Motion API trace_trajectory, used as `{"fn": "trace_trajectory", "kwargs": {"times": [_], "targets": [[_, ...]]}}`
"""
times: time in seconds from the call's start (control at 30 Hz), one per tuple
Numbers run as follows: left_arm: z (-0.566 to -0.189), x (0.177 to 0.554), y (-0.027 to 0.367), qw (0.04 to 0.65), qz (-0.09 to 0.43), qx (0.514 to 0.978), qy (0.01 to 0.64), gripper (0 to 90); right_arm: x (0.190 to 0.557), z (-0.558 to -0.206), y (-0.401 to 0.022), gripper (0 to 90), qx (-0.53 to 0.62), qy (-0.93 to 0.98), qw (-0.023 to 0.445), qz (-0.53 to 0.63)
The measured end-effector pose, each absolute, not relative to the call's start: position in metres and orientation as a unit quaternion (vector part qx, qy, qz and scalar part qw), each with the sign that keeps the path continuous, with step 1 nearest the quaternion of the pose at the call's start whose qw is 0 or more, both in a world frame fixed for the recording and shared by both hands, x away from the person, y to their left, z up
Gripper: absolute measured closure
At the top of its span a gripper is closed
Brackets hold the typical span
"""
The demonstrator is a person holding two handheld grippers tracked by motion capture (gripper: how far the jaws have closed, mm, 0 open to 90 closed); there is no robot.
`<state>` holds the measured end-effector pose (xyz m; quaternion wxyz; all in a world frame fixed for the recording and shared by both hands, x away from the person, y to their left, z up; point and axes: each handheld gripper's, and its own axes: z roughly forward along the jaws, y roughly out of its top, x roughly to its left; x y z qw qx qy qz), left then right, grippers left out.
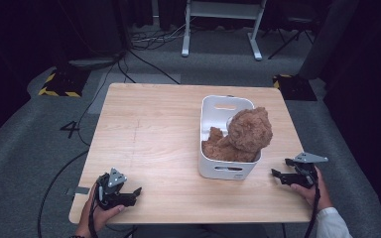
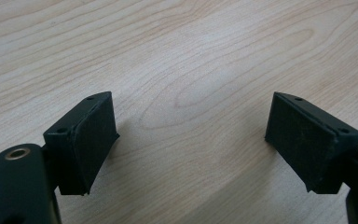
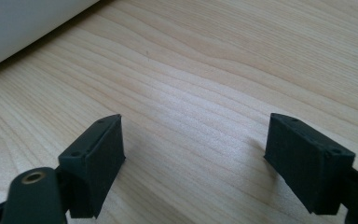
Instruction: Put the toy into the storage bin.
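A brown plush toy sits in a white plastic basket on the right half of the wooden table, its head rising above the rim. My left gripper rests near the table's front left corner, open, with bare wood between its jaws. My right gripper lies near the front right edge, just right of the basket, also open and empty. The basket's white wall shows at the upper left of the right gripper view.
The table stands on grey carpet with black cables behind it. A white desk frame stands at the back. Yellow-black marked bases sit left and right of the table's far corners.
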<state>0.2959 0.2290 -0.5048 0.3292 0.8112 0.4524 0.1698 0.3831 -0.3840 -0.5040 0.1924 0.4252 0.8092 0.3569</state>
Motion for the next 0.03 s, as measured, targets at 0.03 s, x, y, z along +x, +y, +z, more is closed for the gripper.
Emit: {"fn": "trace_trajectory", "kwargs": {"times": [0.03], "targets": [[-0.5048, 0.296, 0.229, 0.329, 0.169, 0.811, 0.453, 16.3, 0.3831, -0.504, -0.384, 19.3, 0.425, 0.809, 0.192, 0.357]]}}
